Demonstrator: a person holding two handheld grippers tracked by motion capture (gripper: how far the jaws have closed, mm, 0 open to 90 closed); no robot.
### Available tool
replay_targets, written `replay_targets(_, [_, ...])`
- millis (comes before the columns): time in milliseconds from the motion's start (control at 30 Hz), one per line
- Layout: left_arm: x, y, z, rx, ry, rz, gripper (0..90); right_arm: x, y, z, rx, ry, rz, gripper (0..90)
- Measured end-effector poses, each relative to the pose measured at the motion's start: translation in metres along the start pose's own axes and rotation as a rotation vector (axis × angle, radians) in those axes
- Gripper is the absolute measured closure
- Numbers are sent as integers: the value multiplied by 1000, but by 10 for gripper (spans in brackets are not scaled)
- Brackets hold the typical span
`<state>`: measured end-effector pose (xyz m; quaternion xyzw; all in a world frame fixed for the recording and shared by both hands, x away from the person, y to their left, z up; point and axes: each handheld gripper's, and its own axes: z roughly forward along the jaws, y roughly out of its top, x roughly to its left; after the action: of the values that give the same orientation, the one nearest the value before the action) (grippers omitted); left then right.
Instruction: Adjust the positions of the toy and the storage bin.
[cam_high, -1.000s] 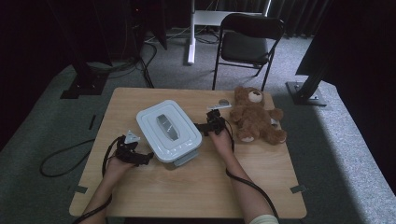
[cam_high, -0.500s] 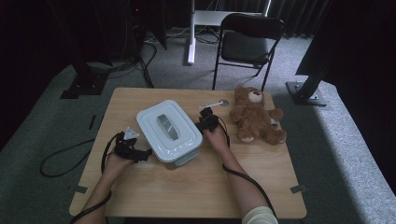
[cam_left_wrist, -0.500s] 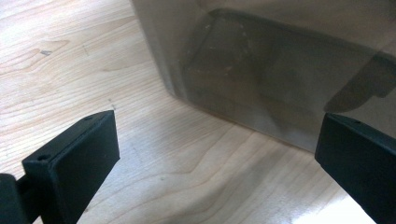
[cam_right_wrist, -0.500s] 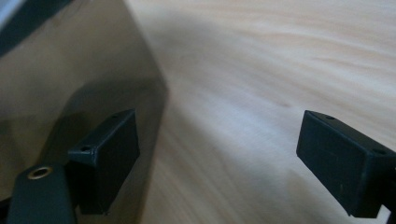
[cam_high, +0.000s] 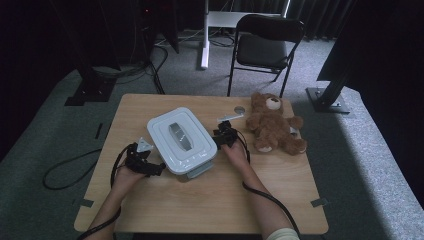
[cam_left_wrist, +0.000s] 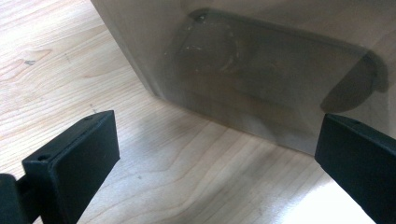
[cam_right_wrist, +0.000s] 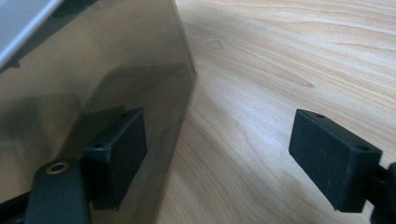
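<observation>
High view: the lidded box (cam_high: 182, 140) sits mid-surface (cam_high: 210, 200) with the left tool (cam_high: 150, 167) and right tool (cam_high: 223, 136) flanking it, a teddy bear (cam_high: 275, 127) nearby. Left gripper view: spread jaws face the box's translucent wall (cam_left_wrist: 261, 74) without touching, so closing now would likely grab air. Right gripper view: the jaws, also spread, straddle a box corner (cam_right_wrist: 187, 70); a squeeze there could slip off or skew the box.

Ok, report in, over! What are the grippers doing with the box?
Left gripper and right gripper open, flanking the box. Lid on. Teddy bear off to the right, clear.
</observation>
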<state>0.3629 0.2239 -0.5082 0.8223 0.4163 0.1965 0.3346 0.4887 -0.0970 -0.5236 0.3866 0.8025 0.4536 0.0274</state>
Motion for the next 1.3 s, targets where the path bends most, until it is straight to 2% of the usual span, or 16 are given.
replay_targets(133, [-5,0,0,10,-6,12,5,4,-4,-6,-13,21,-14,212])
replay_targets(267, [-12,-1,-2,9,-15,16,5,6,-8,-15,-7,10,-33,216])
replay_targets(400, [-20,-2,-4,7,-22,27,5,7,-16,-22,6,19,-35,219])
replay_targets(567, [-31,-5,-8,2,-28,45,5,9,-27,-31,-2,26,-42,220])
replay_targets(800, [-48,-8,-12,4,-57,68,5,12,-43,-46,-21,22,-53,220])
replay_targets(867, [-53,-9,-13,8,-72,86,5,15,-47,-50,-40,-8,-70,219])
replay_targets(933, [-55,-11,-13,3,-78,96,5,21,-51,-55,-80,-80,-106,193])
replay_targets(967, [-55,-13,-13,1,-80,91,5,21,-53,-58,-95,-84,-112,172])
replay_targets(1000, [-54,-15,-13,2,-87,84,5,22,-55,-60,-107,-89,-114,138])
replay_targets(1100, [-50,-21,-13,0,-107,60,5,25,-62,-68,-129,-149,-143,133])
replay_targets(1233, [-42,-28,-16,-5,-111,24,5,25,-72,-74,-115,-219,-171,133])
replay_targets(1267, [-39,-29,-17,-10,-115,12,5,24,-75,-75,-109,-227,-176,133])
replay_targets(1300, [-36,-31,-18,-22,-115,-3,5,23,-78,-77,-110,-212,-173,133])
